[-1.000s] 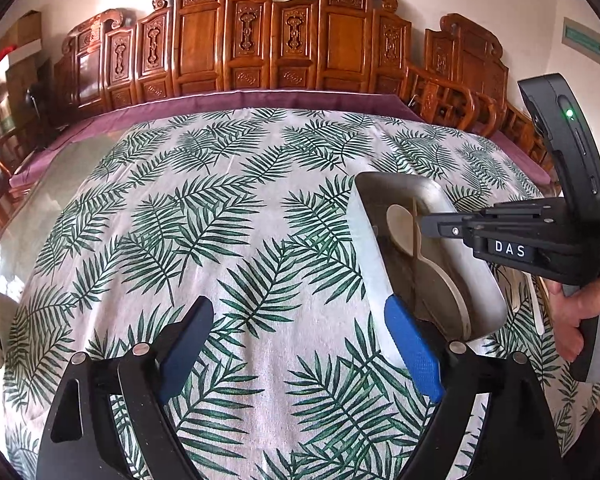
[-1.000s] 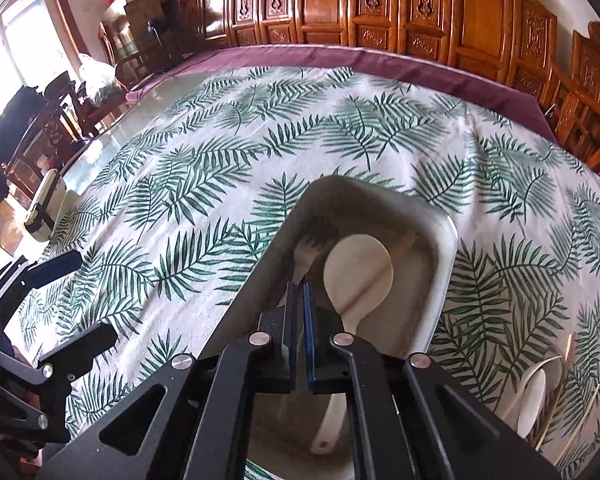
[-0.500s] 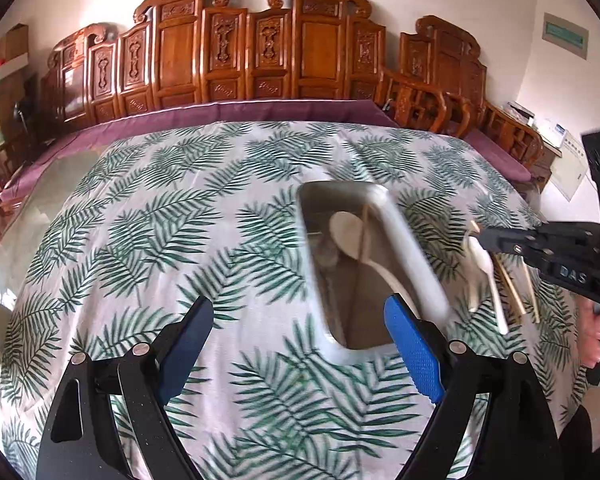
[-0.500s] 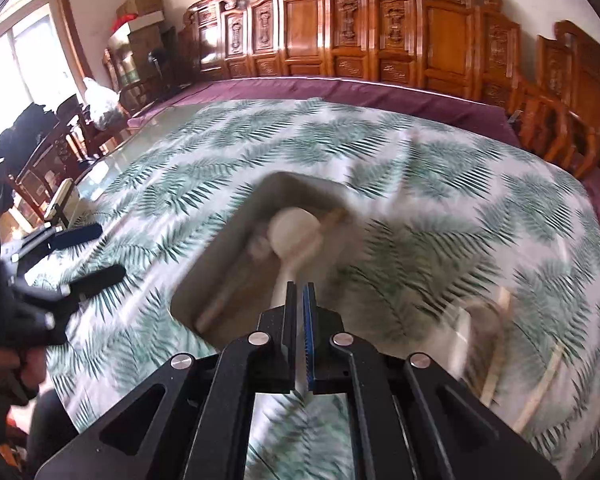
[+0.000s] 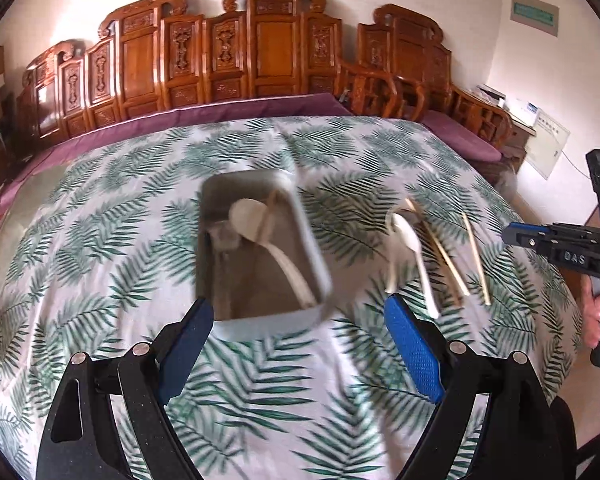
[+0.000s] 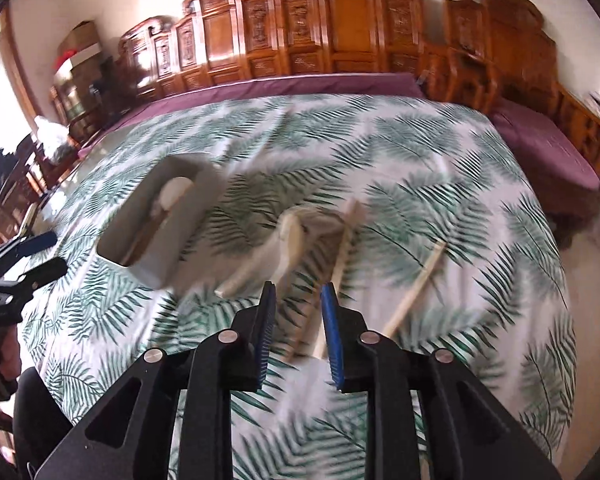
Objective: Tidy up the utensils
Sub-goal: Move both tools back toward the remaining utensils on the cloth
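A leaf-print tablecloth (image 5: 100,240) covers the table; carved wooden chairs (image 5: 268,52) line the white wall (image 5: 480,8).

Left gripper (image 5: 298,354): fingers (image 5: 414,354) spread wide, blue pads facing each other, nothing between them; held low at the near edge, pointing toward the far side. Right gripper (image 6: 298,334): fingers (image 6: 332,334) parted by a narrow gap, nothing between them; also pointing toward the far side. From the left wrist view, the right gripper sits at the far right, with the person's right hand (image 5: 598,306) wrapped around its handle. From the right wrist view, the left gripper appears at the far left edge, fingers apart.
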Motion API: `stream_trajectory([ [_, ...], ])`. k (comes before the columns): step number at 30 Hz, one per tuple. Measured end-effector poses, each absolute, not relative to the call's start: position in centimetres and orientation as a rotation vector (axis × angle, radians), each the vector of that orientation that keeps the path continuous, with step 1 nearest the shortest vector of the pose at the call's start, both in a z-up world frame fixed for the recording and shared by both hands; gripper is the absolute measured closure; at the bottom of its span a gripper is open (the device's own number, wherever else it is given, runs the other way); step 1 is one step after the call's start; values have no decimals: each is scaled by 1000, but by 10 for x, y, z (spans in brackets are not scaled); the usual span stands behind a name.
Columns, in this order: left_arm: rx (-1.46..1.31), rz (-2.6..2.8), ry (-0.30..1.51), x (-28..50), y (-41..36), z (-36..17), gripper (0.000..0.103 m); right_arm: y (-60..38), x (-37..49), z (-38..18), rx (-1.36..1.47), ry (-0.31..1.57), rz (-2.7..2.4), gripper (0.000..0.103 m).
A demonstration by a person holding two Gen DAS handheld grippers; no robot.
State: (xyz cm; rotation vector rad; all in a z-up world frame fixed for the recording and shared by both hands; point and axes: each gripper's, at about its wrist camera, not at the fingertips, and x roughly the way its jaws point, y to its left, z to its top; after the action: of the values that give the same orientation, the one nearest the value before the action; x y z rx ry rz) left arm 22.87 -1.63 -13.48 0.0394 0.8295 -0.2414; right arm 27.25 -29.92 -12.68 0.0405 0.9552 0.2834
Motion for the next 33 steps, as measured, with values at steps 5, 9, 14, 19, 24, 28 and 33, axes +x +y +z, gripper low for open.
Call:
stream_trajectory([
  [5,70,-288,848,229,-49,-143,19,-331,276,-146,54,988,222,68],
  [9,88,-317,857,236,-71,-151,19,-349,290,-168,75,1038,189,68],
  [14,91,-334,889,255,-91,-164,19,-355,310,-191,121,1095,175,68],
  [19,108,-342,904,273,-107,-169,19,-343,326,-202,83,1124,174,68],
  [24,132,-350,928,294,-122,-178,19,-331,332,-211,-2,1130,154,68],
  [28,157,-353,945,307,-132,-185,19,-326,336,-216,-36,1141,157,68],
  [33,180,-382,952,318,-148,-187,22,-331,339,-222,-43,1151,141,71],
])
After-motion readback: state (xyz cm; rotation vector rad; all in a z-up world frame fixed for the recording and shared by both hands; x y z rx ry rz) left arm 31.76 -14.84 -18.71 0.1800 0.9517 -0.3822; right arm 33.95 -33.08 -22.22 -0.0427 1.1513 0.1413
